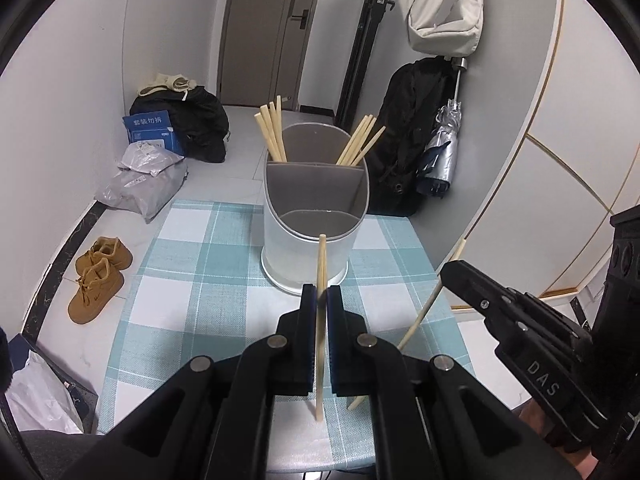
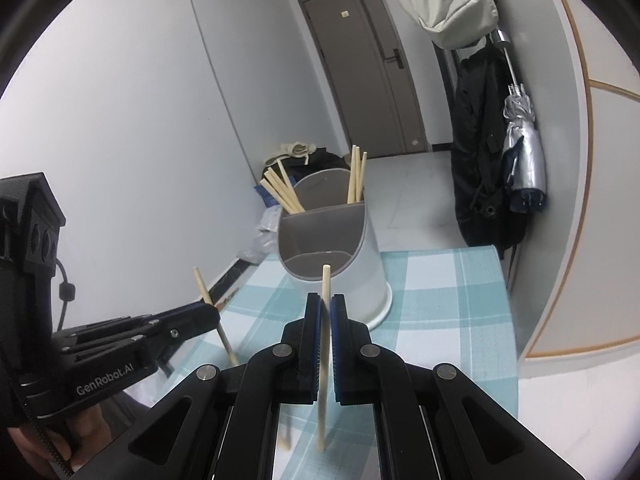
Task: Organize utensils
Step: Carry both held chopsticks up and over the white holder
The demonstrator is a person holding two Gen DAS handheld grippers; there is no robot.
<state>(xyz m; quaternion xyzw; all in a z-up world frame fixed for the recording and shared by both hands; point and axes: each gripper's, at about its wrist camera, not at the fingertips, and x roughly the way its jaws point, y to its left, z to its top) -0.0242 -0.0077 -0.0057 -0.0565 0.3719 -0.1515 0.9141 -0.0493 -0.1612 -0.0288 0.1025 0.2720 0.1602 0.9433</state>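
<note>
Checked teal-and-white cloth [image 1: 192, 264] covers a small table, and its far edge lies just beyond the utensil holder [image 1: 312, 216], with floor and a closed door [image 1: 272, 32] past that. Two grippers are at work, each clamped on one pale wooden chopstick. The left gripper [image 1: 321, 300] pinches its chopstick [image 1: 321, 264] nearly upright between the blue pads, tip poking up ahead of the jaws. The right gripper [image 2: 326, 308] holds its own chopstick [image 2: 325, 292] the same way. Straight ahead of both jaws, the holder is a white oval tub with grey dividers making three compartments. The back two each hold a bunch of about four chopsticks; the nearest is empty. Open cloth lies either side of the holder. Two tan shoes [image 1: 98, 276] sit on the floor, left of the table.
</note>
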